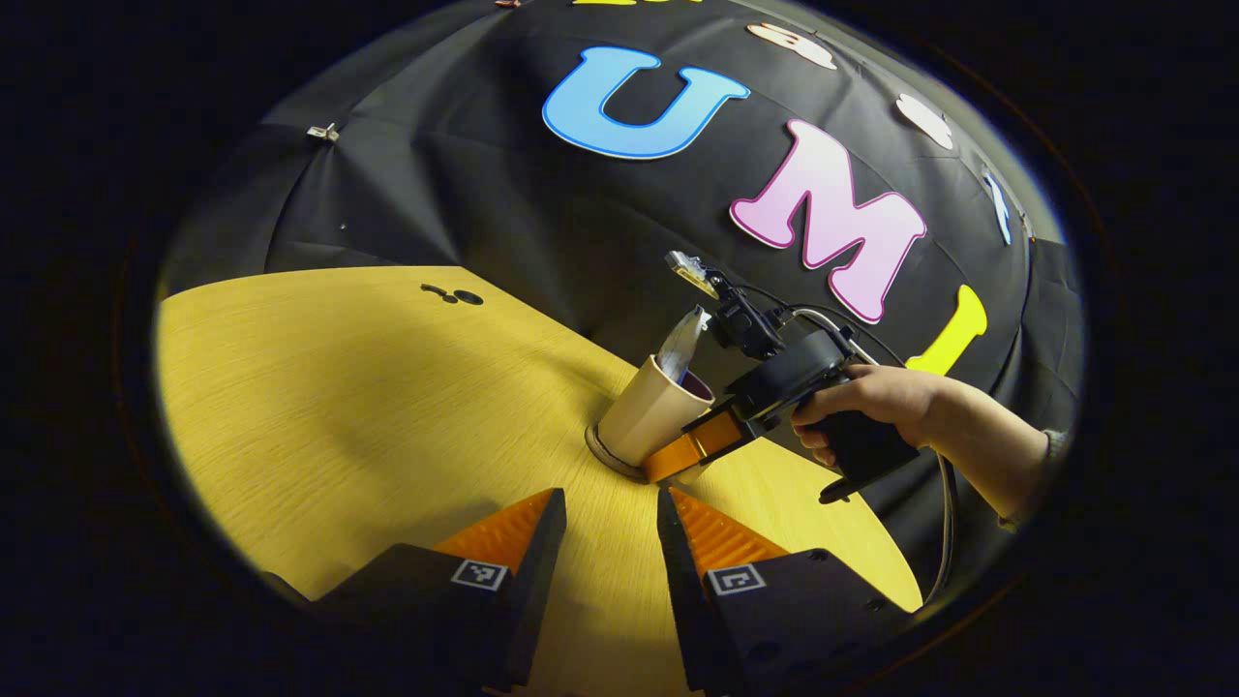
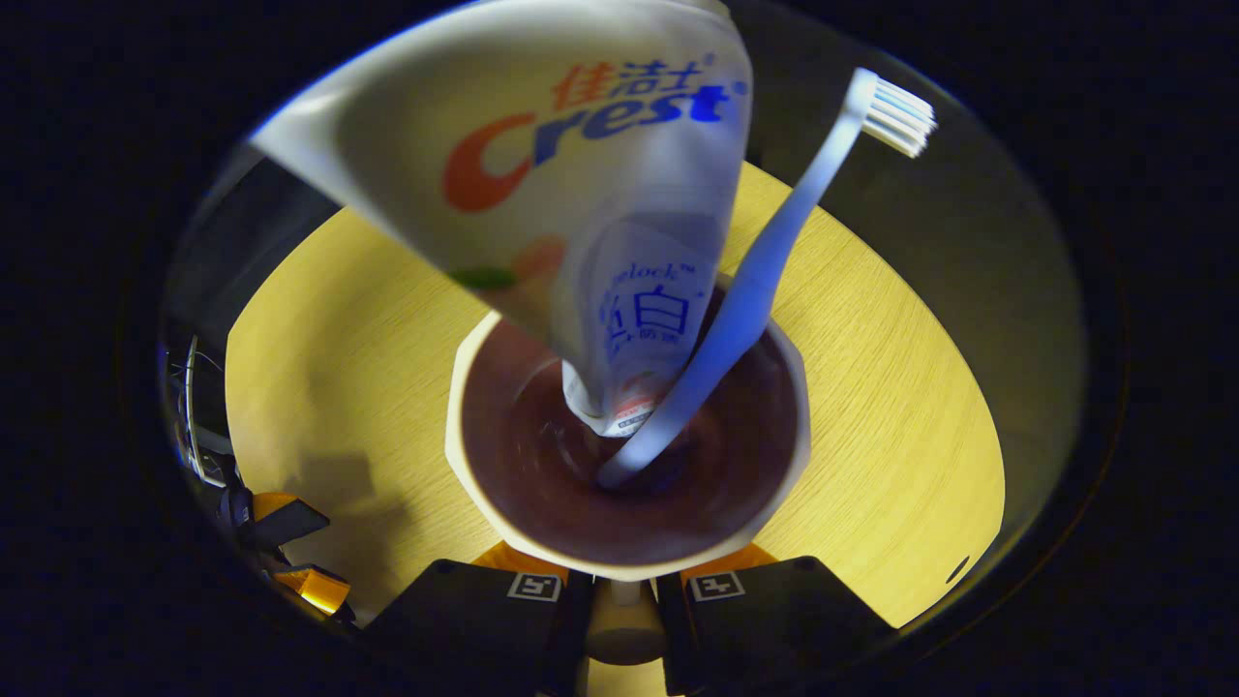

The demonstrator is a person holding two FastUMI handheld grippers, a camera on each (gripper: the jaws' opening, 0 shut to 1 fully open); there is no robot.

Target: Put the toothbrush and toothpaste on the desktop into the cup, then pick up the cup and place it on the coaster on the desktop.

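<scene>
**Cup on coaster, right gripper at the cup**

1. From the left gripper view I see the cup [image 1: 650,414] standing on the coaster [image 1: 612,459] on the wooden desktop [image 1: 368,407]. The cup leans slightly toward the left of that view, with the coaster's dark edge showing under its base.

2. The toothpaste [image 1: 680,344] stands in the cup, its upper end rising above the rim. In the right gripper view I see the toothpaste [image 2: 581,194] and the toothbrush [image 2: 774,261] both inside the cup [image 2: 465,426], lower ends at the bottom, bristles up.

3. The right gripper [image 1: 692,450] sits at the cup's lower side, held by a hand [image 1: 866,402]. In the right gripper view its fingers flank the cup wall closely, set narrow. I cannot tell whether both press on it.

4. The left gripper [image 1: 610,532] hovers over bare desktop, well apart from the cup. Its fingers stand partly apart, a narrow gap between them, holding nothing.
</scene>
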